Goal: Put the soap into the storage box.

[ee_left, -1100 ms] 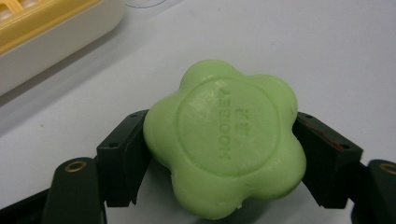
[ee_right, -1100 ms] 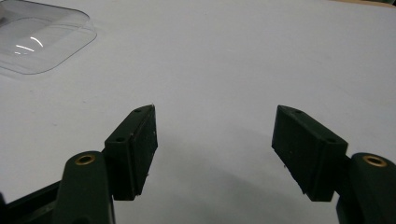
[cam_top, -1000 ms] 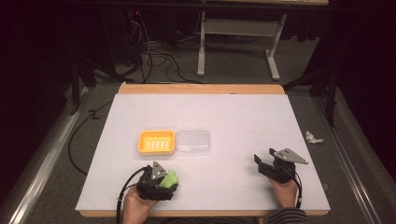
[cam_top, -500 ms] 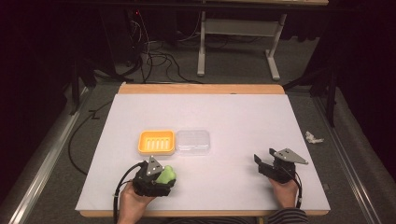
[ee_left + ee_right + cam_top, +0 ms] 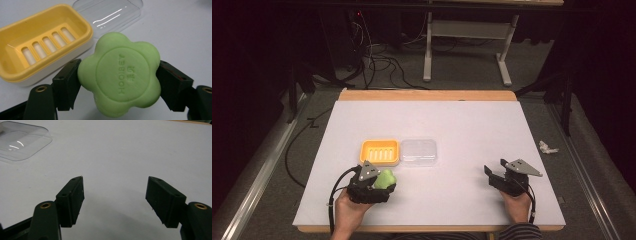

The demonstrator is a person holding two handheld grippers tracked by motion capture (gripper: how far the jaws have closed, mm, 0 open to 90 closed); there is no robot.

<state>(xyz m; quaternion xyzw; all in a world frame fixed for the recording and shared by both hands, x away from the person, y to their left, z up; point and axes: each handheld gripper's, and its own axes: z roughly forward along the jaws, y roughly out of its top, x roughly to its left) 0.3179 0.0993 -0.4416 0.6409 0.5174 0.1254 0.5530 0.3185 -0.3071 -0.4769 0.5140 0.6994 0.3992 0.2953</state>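
A pale green flower-shaped soap, stamped with raised lettering on a round centre, is clamped by its lobed edges between the left gripper and held tilted above the white table, near its front edge, just short of the yellow soap dish.

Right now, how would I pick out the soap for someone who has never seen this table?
Start at the white table and find the yellow soap dish left of centre, beside a clear lid. Just in front of the dish, the left gripper has its jaws clamped on the soap. It is the one green thing: a flower-shaped bar with stamped lettering.
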